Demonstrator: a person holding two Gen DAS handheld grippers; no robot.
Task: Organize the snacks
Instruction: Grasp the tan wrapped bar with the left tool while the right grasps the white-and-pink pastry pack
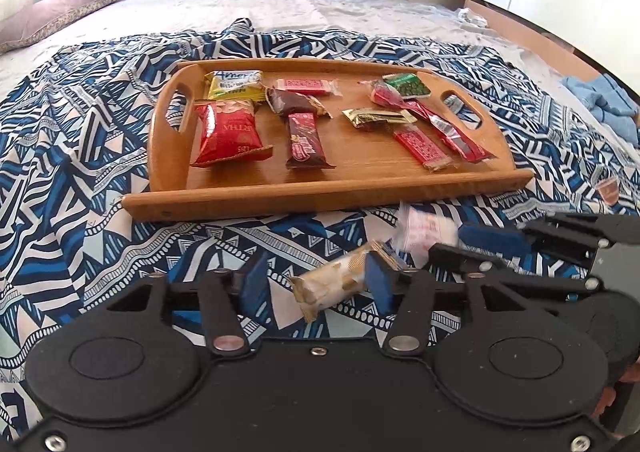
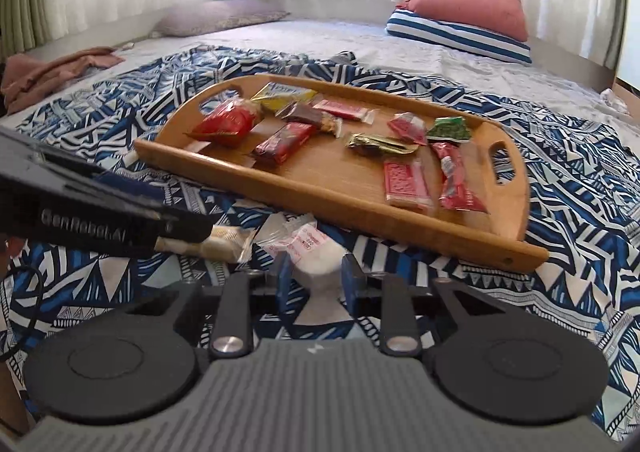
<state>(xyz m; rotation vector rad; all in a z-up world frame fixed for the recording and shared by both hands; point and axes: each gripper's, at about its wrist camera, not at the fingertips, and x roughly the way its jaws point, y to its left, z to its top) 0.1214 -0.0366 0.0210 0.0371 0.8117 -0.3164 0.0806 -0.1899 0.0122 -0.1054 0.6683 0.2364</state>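
On your bed, one wooden tray [image 1: 328, 188] holds ten snacks. Your left gripper [image 1: 316, 284] stands apart around one beige bar [image 1: 332, 286]; your right gripper [image 2: 316, 278] clamps one white packet [image 2: 316, 256].

tray [image 1: 328, 188]: wood, smooth, with a light sheen
snack wrappers [image 1: 228, 132]: plastic foil, glossy and crinkled
patterned sheet [image 1: 80, 156]: cloth, matt, wrinkled
left gripper [image 1: 316, 284]: black matt plastic, small shiny metal screws
finger pads [image 1: 380, 284]: blue, matt
right gripper [image 2: 314, 276]: grey ribbed plastic body
pillows [image 2: 472, 8]: soft matt cloth

left wrist: low, near | right wrist: low | shared: tray [image 1: 328, 188]
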